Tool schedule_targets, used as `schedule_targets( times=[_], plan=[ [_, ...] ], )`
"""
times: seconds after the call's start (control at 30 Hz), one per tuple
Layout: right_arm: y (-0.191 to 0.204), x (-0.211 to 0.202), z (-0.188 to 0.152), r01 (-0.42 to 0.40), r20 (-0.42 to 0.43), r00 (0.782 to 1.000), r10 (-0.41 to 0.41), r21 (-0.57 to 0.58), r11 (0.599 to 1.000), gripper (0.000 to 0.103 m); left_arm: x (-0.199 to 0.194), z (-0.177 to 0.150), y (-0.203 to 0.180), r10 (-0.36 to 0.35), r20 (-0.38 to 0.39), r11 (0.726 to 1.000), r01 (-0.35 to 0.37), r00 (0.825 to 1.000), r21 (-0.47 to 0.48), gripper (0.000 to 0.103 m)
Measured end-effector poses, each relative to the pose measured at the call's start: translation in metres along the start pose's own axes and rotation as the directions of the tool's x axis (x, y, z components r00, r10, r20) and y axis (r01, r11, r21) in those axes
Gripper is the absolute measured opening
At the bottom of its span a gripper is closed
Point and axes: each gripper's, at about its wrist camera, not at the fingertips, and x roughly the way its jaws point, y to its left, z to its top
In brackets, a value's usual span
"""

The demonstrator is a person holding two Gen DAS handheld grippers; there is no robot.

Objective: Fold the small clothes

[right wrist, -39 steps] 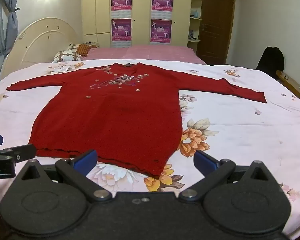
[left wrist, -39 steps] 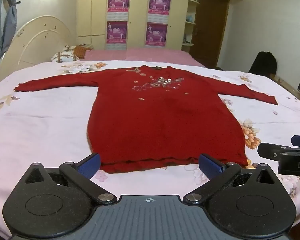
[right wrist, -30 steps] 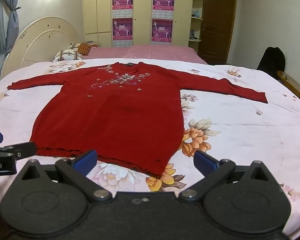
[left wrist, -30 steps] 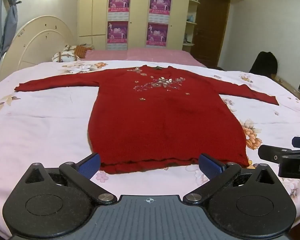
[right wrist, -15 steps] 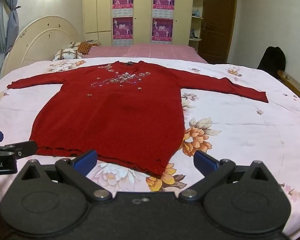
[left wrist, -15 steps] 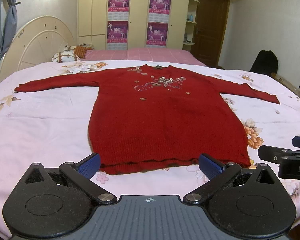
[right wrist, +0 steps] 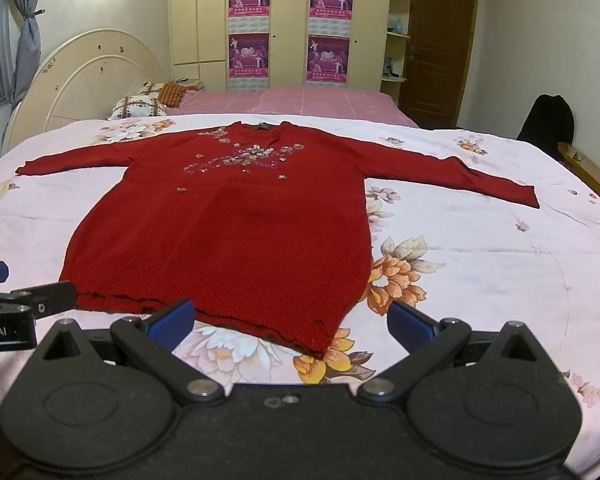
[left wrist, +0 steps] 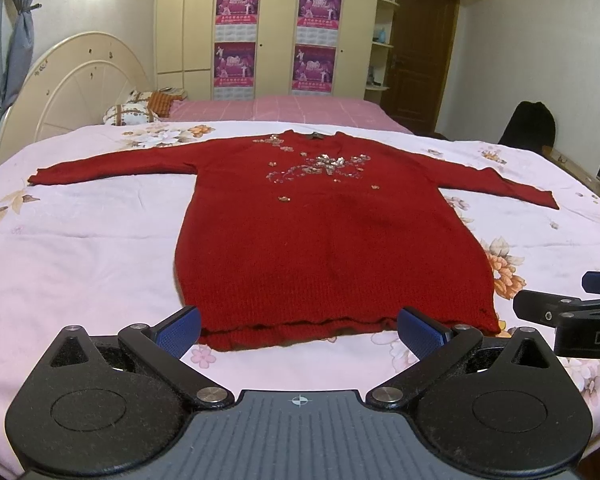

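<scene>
Fingers (left wrist: 420,326) of both grippers spread wide, holding nothing.

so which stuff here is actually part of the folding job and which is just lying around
Part of the job:
red sweater, spread flat on the floral bedspread
left gripper, open
right gripper, open

Just lying about:
pillows by the headboard
black bag
wardrobe posters

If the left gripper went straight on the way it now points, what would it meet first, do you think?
Probably the bottom hem of the red sweater: it lies flat on the bed directly between the open left gripper fingers, though depth is hard to judge.
</scene>
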Motion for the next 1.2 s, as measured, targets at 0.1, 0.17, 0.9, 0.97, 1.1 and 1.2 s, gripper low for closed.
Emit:
schedule_targets(
  times=[0.1,0.17,0.9,0.97,1.1,1.2],
  plan=[
    [-0.0002,0.0,0.0002,0.0,-0.001,1.0,0.0,0.002,1.0,0.102,-0.0001,0.0,-0.0013,-0.001,-0.001,1.0,0.001,1.0,0.001,0.103],
    [-0.0001,-0.0001,0.0,0.002,-0.001,1.0,-0.002,0.001,1.0,0.102,-0.0004,0.0002,-0.001,-0.003,-0.001,1.0,0.003,1.0,0.003,0.103],
    [-0.0013,-0.0005,-0.0008,0.005,-0.004,1.0,-0.005,0.007,1.0,0.102,-0.0018,0.0027,-0.004,-0.005,-0.003,1.0,0.005,1.0,0.007,0.103],
    [-0.001,-0.0009,-0.0009,0.007,-0.005,1.0,-0.007,0.008,1.0,0.102,-0.0019,0.0032,-0.005,-0.008,-0.003,1.0,0.008,1.0,0.01,0.103],
    [-0.0016,-0.001,-0.0007,0.007,-0.005,1.0,-0.007,0.007,1.0,0.102,-0.0002,0.0011,-0.006,-0.012,-0.002,1.0,0.012,1.0,0.013,0.103],
    [-0.0018,-0.001,-0.0008,0.005,-0.005,1.0,-0.005,0.007,1.0,0.102,-0.0005,0.0013,-0.0057,-0.011,0.0,1.0,0.011,1.0,0.013,0.103]
  ],
)
